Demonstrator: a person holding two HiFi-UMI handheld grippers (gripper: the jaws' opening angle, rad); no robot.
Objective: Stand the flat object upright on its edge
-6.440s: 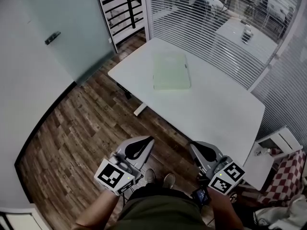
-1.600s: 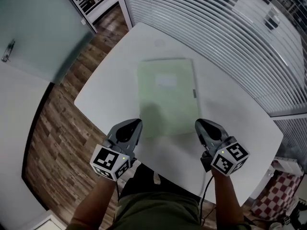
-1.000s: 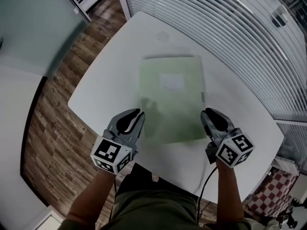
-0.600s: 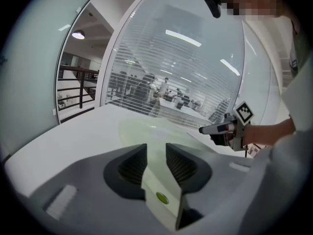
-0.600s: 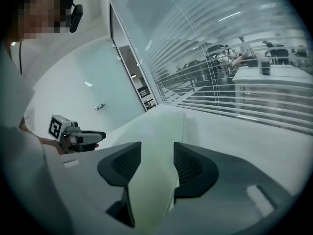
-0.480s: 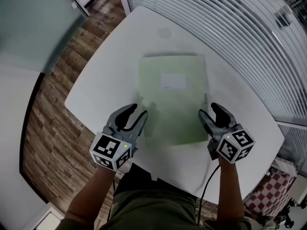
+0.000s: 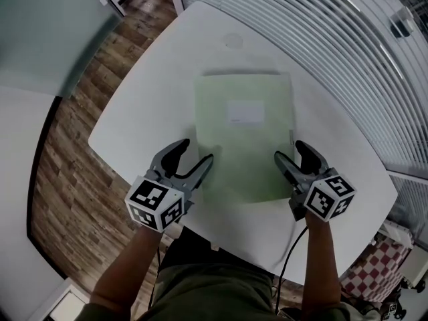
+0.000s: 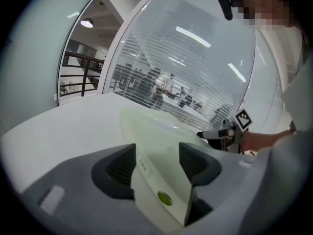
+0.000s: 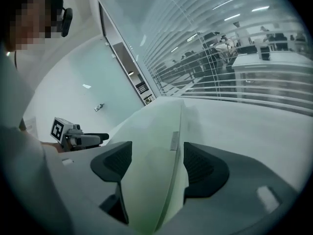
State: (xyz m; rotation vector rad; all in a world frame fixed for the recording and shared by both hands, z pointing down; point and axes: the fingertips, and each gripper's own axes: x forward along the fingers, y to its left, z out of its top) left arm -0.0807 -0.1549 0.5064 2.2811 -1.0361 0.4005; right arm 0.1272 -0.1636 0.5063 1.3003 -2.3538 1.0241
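Note:
A pale green flat folder (image 7: 244, 136) with a white label lies flat on the white table (image 7: 147, 105). My left gripper (image 7: 195, 156) is at the folder's near left corner and its jaws are opening. The folder's corner (image 8: 161, 141) lies between the left gripper's (image 8: 156, 155) pads without being pressed. My right gripper (image 7: 292, 154) is at the near right corner, its jaws opening too. The folder's right edge (image 9: 151, 146) runs between the right gripper's (image 9: 157, 160) pads, with a gap on each side.
Glass walls with white blinds (image 7: 321, 39) stand close behind the table's far and right sides. Wood floor (image 7: 73, 139) lies beyond the table's left edge. A small round disc (image 7: 232, 42) is set in the tabletop beyond the folder. The near table edge is under my forearms.
Both grippers have moved forward from the table's near edge onto the folder's near corners. Their jaws went from shut to wide apart. The folder has not moved.

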